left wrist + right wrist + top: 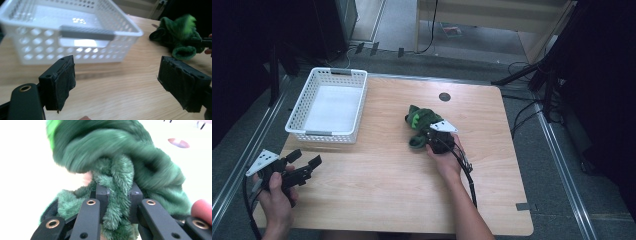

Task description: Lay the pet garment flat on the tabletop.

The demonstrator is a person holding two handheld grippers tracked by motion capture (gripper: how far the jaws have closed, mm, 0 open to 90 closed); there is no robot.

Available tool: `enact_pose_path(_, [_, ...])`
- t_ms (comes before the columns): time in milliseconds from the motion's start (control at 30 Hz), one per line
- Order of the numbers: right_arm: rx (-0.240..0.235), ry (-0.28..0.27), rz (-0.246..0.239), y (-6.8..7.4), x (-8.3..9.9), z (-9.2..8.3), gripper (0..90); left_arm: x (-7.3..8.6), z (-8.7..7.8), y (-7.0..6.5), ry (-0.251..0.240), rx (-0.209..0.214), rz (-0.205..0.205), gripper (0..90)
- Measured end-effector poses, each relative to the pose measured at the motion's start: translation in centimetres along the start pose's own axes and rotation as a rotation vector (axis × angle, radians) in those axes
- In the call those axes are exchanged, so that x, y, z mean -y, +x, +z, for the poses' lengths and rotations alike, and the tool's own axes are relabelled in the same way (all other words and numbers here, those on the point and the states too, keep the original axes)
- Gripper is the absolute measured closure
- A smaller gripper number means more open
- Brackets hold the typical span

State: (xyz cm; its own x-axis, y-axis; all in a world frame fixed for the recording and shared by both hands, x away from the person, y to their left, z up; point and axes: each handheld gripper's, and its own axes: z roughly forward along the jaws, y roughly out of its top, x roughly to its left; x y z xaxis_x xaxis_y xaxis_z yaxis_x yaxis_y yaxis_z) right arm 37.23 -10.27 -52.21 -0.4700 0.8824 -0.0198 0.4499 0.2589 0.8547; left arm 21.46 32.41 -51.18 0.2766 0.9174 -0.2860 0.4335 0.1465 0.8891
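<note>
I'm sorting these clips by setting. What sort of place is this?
Probably a lab or recording workspace, not a home: a bare wooden table on grey carpet, cables trailing across the floor, dark stands at the sides, and only a white basket and green plush laid out.

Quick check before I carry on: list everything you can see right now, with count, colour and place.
Plush garment: one, dark green with bright green patches, middle of the table, a fold pinched in the right gripper.
Basket: one, white plastic with grey handles, far left of the table.
Table: one, light wood, with a dark round hole at the far edge.
Left gripper: one, black, jaws open, near left corner of the table.
Right gripper: one, black, shut on the plush garment.
</note>
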Motion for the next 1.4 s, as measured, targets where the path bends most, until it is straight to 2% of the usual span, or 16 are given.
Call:
enact_pose_path(133, [-0.037,-0.037,-0.002,0.6,-1.3,-2.7,77.5,-1.6,1.8,-3.1,0.007,0.060,0.047,14.5])
enact_pose_path(200, [-0.066,-0.041,0.001,0.9,-1.8,-4.1,77.5,-1.9,2.3,-3.7,0.009,0.078,0.048,14.5])
enact_pose_path(233, [-0.077,-0.044,0.001,1.1,-2.1,-4.8,77.5,-2.5,3.0,-5.1,0.006,0.108,0.061,14.5])
enact_pose_path(267, [-0.088,-0.046,0.007,1.3,-2.3,-5.6,77.4,-2.5,3.0,-5.1,0.006,0.108,0.061,14.5])
enact_pose_path(300, [-0.101,-0.052,0.011,1.5,-2.4,-6.2,77.4,-3.1,3.7,-6.4,-0.002,0.139,0.077,14.5])
enact_pose_path(433, [-0.128,-0.073,0.009,2.2,-2.5,-8.2,77.4,-3.5,4.6,-8.0,0.004,0.186,0.101,14.5])
enact_pose_path(633, [-0.194,-0.084,-0.006,4.5,-0.3,-11.5,77.1,-2.6,5.7,-10.4,0.062,0.258,0.165,14.5])
enact_pose_path(867, [-0.236,-0.058,-0.036,6.4,3.2,-13.3,73.7,-0.5,6.7,-11.8,0.125,0.321,0.180,14.5])
enact_pose_path(900, [-0.268,-0.046,-0.042,6.9,4.6,-13.8,63.9,-0.2,6.9,-12.0,0.139,0.327,0.188,14.5])
enact_pose_path(933, [-0.268,-0.046,-0.042,6.9,4.6,-13.8,63.9,-0.1,7.0,-12.1,0.144,0.330,0.187,14.5])
enact_pose_path(1033, [-0.388,0.007,-0.029,6.7,5.3,-14.3,38.8,0.3,7.5,-12.5,0.161,0.348,0.184,14.5])
enact_pose_path(1100, [-0.411,-0.012,-0.039,6.3,5.1,-15.3,30.0,0.6,8.0,-12.8,0.189,0.357,0.195,14.5])
enact_pose_path(1167, [-0.415,-0.027,-0.042,6.0,4.9,-15.5,29.2,0.8,8.2,-12.8,0.201,0.361,0.191,14.5])
enact_pose_path(1267, [-0.374,-0.067,-0.028,4.7,4.0,-15.4,31.0,1.2,9.2,-13.0,0.240,0.347,0.172,14.5])
enact_pose_path(1300, [-0.298,-0.063,-0.011,3.7,3.3,-14.5,36.4,1.3,9.7,-13.0,0.255,0.342,0.161,14.6])
enact_pose_path(1400, [-0.224,-0.030,0.011,2.6,2.8,-13.1,38.8,1.7,11.1,-13.2,0.288,0.326,0.150,14.9])
